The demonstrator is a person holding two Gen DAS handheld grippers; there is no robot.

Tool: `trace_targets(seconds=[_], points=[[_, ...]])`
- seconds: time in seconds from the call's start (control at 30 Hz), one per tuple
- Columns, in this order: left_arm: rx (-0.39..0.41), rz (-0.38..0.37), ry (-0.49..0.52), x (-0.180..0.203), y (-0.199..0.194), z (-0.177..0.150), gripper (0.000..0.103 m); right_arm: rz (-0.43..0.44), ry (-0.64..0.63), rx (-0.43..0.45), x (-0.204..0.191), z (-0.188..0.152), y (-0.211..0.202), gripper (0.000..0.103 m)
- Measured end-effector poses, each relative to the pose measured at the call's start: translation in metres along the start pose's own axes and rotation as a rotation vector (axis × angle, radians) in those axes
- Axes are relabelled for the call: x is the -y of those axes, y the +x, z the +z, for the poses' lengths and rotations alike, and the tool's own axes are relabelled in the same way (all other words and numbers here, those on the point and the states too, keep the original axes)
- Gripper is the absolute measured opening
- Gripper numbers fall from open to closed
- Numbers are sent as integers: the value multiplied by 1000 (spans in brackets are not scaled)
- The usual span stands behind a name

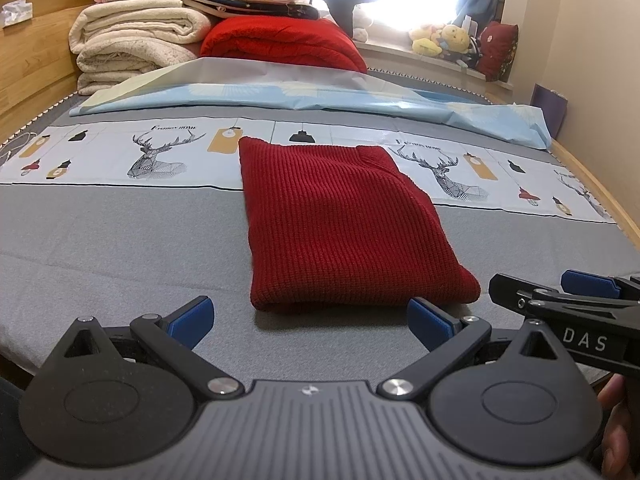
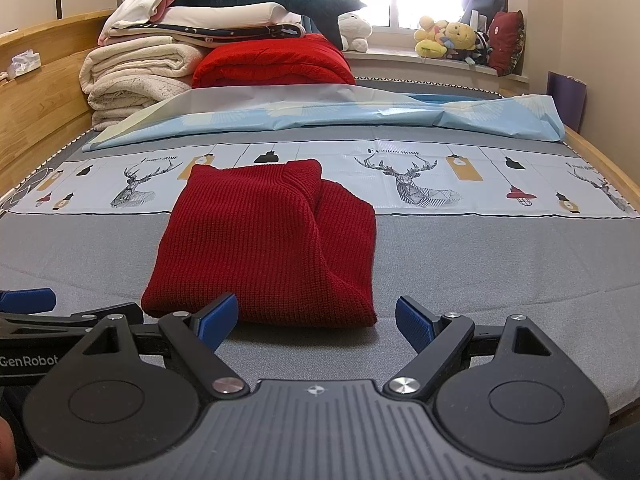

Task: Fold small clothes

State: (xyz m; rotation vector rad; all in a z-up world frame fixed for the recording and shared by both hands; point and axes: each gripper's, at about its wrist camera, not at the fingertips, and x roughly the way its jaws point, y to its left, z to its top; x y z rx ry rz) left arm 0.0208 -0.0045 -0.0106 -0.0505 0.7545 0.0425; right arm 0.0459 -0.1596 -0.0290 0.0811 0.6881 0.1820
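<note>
Sweater point(image 1: 340, 224) lies folded on the bed point(image 1: 120, 240) — both grippers' jaws spread wide, holding and touching nothing.

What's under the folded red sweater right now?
The red sweater lies on the grey bed cover, its far end over the deer-print strip. Whatever is directly beneath or folded inside is hidden.

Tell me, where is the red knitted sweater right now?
The red knitted sweater lies folded on the grey bed cover, mid-frame in both wrist views, just ahead of both open grippers, its far end on the deer-print strip.
</note>
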Motion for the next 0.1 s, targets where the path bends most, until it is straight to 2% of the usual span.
trace_targets(seconds=[0.1], points=[[4, 2, 4, 0, -1, -1, 103, -1, 3, 0, -1, 0, 0, 87]])
